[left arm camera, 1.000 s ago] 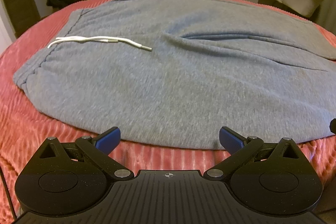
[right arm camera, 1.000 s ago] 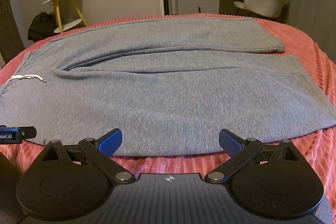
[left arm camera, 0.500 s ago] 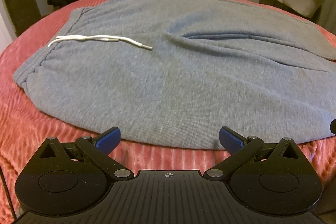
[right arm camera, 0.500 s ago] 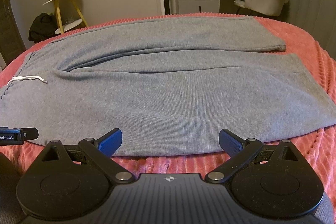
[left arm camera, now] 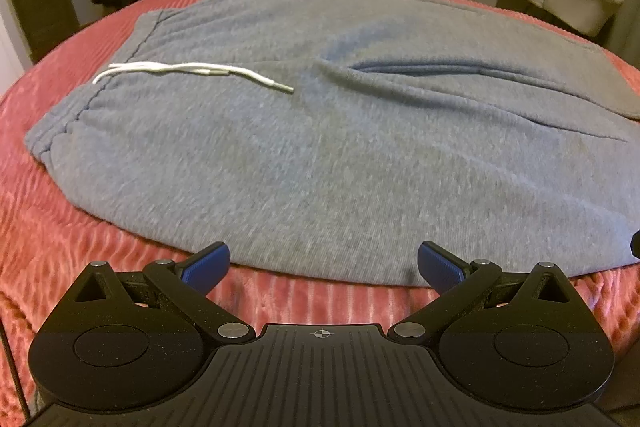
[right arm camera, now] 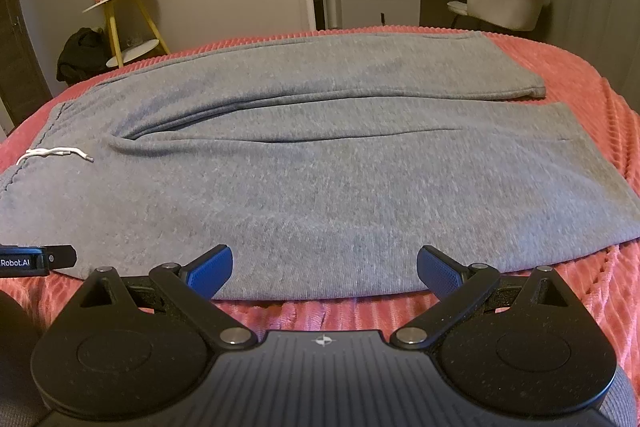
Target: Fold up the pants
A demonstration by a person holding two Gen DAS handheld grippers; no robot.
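Grey sweatpants [left arm camera: 320, 155] lie flat on a red ribbed bedspread [left arm camera: 60, 247], waistband to the left with a white drawstring [left arm camera: 192, 73] on top, both legs [right arm camera: 360, 163] stretched to the right. My left gripper [left arm camera: 323, 265] is open and empty, just before the near edge of the pants by the hip. My right gripper [right arm camera: 325, 267] is open and empty, just before the near edge of the front leg. The left gripper's side shows at the left edge of the right wrist view [right arm camera: 36, 261].
The bedspread's far edge [right arm camera: 400, 29] meets the room beyond. A yellow stool [right arm camera: 128, 23] and a dark bag [right arm camera: 80, 55] stand at the back left. A grey cabinet [right arm camera: 376, 3] and a pale chair [right arm camera: 508, 1] stand at the back right.
Both grippers have drifted very slightly; the pants lie as before. Both stay open.
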